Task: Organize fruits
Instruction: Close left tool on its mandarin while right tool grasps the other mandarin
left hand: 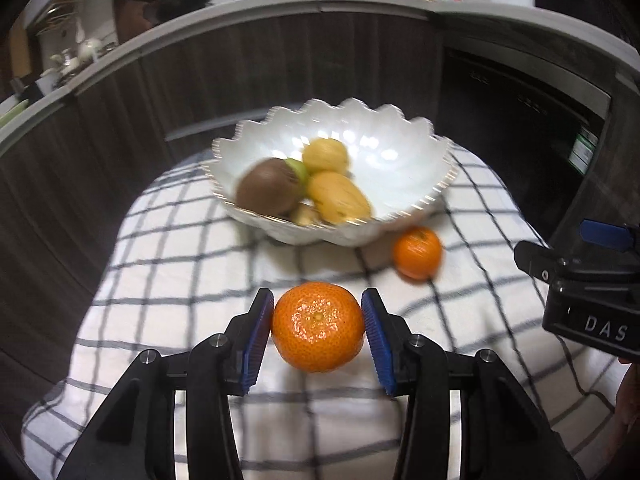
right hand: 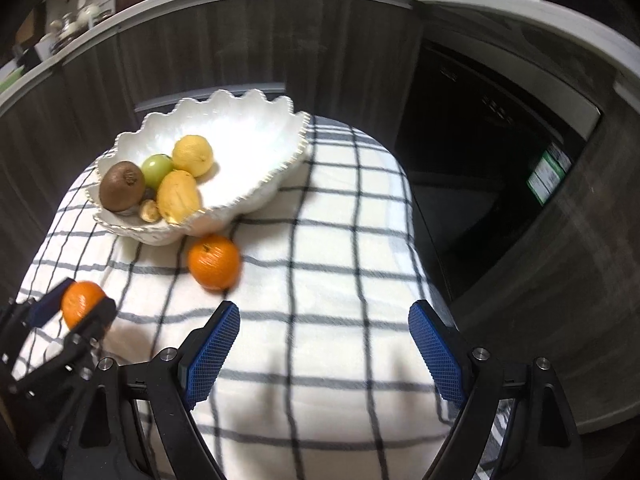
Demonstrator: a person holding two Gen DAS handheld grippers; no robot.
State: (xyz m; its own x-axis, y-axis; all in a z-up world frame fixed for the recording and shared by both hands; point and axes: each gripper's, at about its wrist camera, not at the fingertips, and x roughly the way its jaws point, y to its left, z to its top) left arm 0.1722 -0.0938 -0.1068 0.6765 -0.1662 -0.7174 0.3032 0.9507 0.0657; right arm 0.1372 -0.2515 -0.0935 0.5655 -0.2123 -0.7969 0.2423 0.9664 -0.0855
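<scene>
Left gripper [left hand: 318,330]: jaws clamped on a mandarin [left hand: 319,326], blue pads [left hand: 256,336] touching both its sides, near side of the bowl [left hand: 404,184]. Can't tell if the fruit is touching the cloth.

Right gripper [right hand: 324,354]: jaws wide apart, nothing between them, over bare cloth [right hand: 320,280] on the near right of the bowl.

Second mandarin [right hand: 214,262] lies on the cloth just beside the bowl's near edge.

Bowl is white, scalloped rim, sits toward the cloth's far side. Inside: kiwi [right hand: 122,186], green fruit [right hand: 158,170], two yellow fruits [right hand: 193,155], a small tan piece; all bunched at its near-left.

Surface: white cloth with a dark grid covers the whole worktop, edges draped.

Beyond the bowl: dark wood cabinet fronts [right hand: 240,44] under a grey counter [left hand: 280,4] carrying a pan, pots and bottles. Right of the bowl: dark appliance opening with a green label [right hand: 548,172].
</scene>
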